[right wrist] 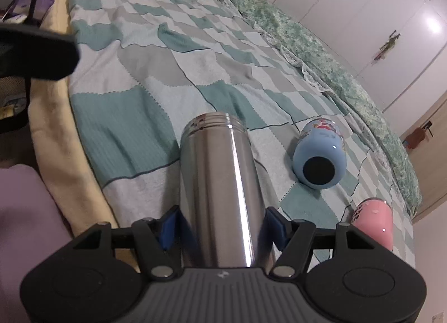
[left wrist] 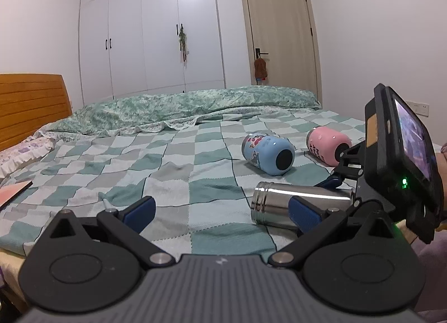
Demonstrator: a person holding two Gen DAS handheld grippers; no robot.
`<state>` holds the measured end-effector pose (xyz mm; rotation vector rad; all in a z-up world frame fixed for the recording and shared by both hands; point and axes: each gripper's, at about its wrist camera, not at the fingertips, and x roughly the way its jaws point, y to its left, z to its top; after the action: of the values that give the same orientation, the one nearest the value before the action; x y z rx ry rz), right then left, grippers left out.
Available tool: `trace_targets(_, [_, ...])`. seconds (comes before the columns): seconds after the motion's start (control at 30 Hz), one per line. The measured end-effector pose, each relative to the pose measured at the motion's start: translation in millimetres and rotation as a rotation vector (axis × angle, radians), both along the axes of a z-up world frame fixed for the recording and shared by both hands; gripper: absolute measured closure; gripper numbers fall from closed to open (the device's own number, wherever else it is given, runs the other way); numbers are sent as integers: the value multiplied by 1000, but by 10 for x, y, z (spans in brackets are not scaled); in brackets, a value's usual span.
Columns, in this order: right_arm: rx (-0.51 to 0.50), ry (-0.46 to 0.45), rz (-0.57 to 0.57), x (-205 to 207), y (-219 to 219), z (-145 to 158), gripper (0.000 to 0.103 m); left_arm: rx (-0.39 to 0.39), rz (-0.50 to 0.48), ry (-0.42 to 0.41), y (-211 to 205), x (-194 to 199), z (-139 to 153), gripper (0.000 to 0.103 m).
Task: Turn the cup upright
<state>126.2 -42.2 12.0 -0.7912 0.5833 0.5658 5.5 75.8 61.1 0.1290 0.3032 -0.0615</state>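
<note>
Nearest the right wrist camera, at the bottom centre of the frame, the right gripper (right wrist: 222, 228) is clenched on the steel cup (right wrist: 222, 183): its blue pads (right wrist: 169, 229) press against both sides of the cup's body near the base end. The cup points away from the camera, its threaded mouth toward the middle of the frame, over the checkered blanket (right wrist: 125, 116). In the left wrist view the same steel cup (left wrist: 279, 204) appears lying sideways at lower right, mouth to the left, with the right gripper (left wrist: 342, 183) reaching in from the right edge.

The left gripper (left wrist: 220, 211) hangs released at the bottom of its frame, fingers spread wide and holding nothing; one blue pad (left wrist: 139, 209) is over bare blanket (left wrist: 111, 160), the other overlaps the steel cup in the picture, and contact cannot be told.

A blue cup (left wrist: 268, 153) and a pink cup (left wrist: 328, 145) lie on their sides right of centre.
</note>
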Motion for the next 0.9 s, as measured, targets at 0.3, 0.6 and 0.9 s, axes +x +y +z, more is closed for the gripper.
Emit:
trace_targets(0.3, [128,27,10,-67,-218,198,3,9,-2,9,-67,5,23,0])
trace_targets(0.6, [504,-27,-121,-472,-1236,572,0,34,-18,11,-295,-32,83,0])
trace_targets(0.9, [725,-87,-296,-600,-1992,346,0,56,-47,65,-812,53,56,0])
